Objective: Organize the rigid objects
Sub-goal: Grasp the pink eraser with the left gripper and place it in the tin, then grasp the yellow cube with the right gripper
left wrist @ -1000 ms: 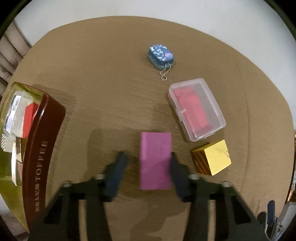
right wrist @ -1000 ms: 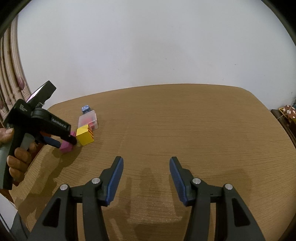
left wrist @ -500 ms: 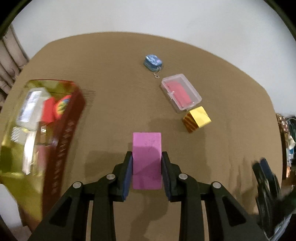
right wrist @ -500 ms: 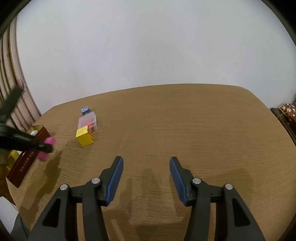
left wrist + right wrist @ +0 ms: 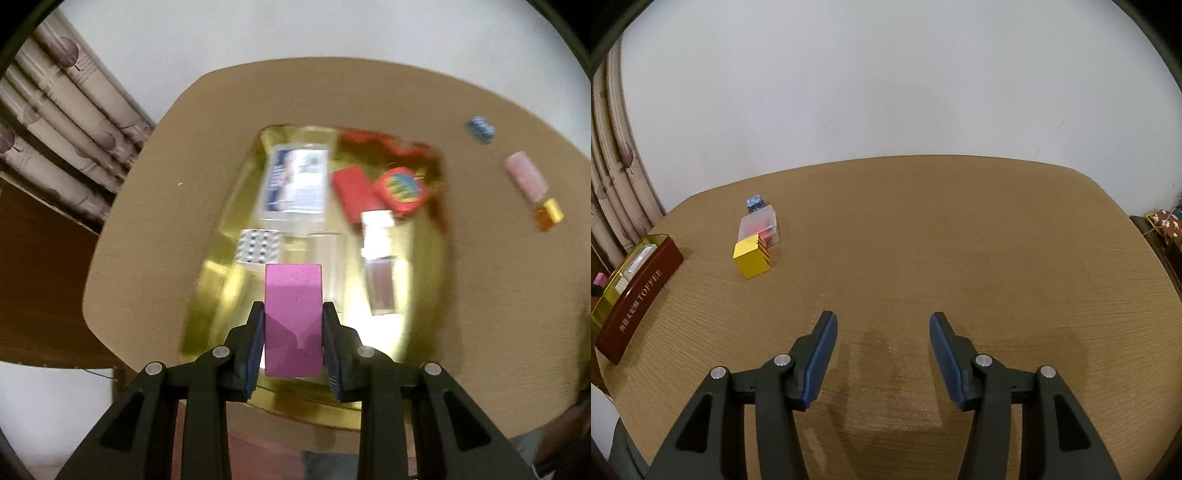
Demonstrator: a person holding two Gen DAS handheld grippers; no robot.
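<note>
Two grippers: left gripper pinches pink block, held above open gold tin at table's left end. Right gripper spread, nothing between, over bare tabletop.

The block was magenta; the tin was dark red outside with white lettering, gold inside; the cube was yellow with red-striped side; the surface was tan woodgrain; the fingers had blue pads
</note>
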